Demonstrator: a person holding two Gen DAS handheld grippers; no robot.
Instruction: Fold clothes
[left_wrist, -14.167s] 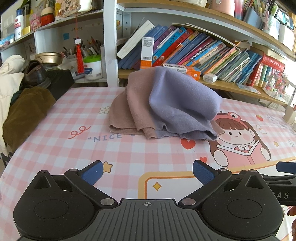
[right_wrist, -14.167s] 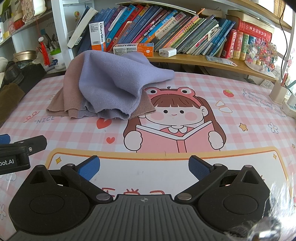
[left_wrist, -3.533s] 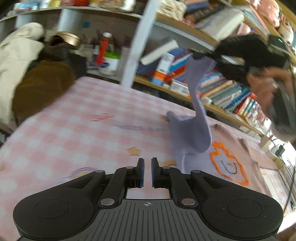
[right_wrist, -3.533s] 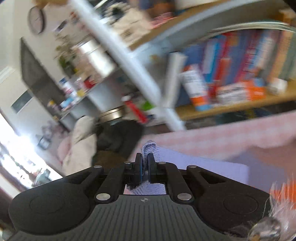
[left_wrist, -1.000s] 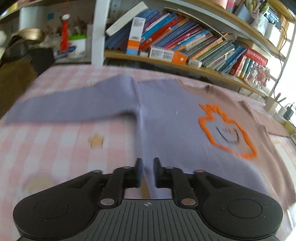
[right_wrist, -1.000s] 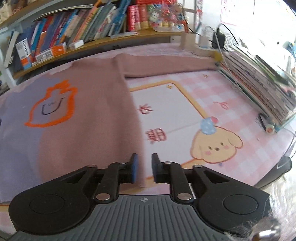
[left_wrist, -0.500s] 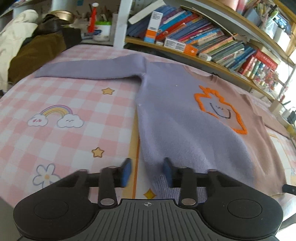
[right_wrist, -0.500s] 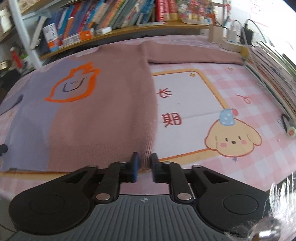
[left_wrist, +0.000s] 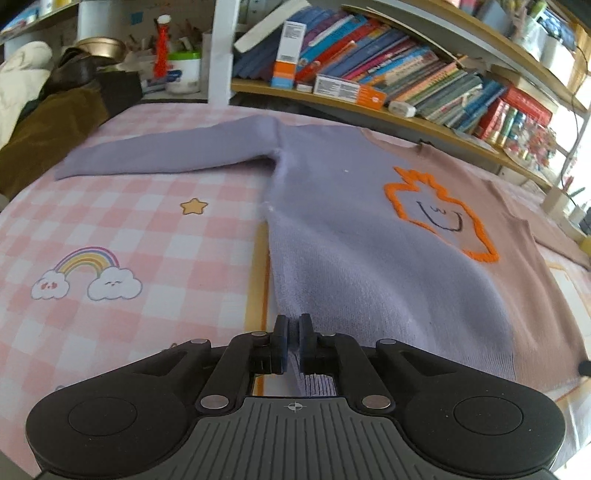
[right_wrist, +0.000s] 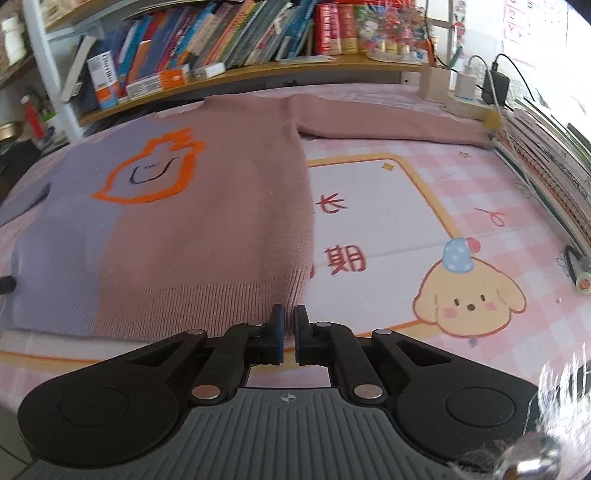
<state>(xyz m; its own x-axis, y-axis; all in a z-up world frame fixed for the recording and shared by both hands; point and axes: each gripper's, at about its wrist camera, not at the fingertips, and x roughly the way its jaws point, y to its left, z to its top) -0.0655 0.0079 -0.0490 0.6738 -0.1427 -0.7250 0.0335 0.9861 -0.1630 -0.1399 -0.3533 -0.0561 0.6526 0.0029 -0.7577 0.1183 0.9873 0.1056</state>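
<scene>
Sweater (left_wrist: 369, 236) spread flat, face up, on pink checked tablecloth (left_wrist: 122, 229); lilac half left, dusty-pink half right, orange flame outline (left_wrist: 439, 218) on chest. Lilac sleeve (left_wrist: 166, 153) stretched out left. Left gripper (left_wrist: 293, 338) at lilac hem corner, fingers pinched tight on ribbed edge. Right gripper (right_wrist: 289, 330) at pink hem corner (right_wrist: 291, 291), fingers nearly together; grip on fabric unclear. Pink sleeve (right_wrist: 391, 123) reaches right toward stacked books (right_wrist: 546, 162). Bookshelf (left_wrist: 369, 85) behind.
</scene>
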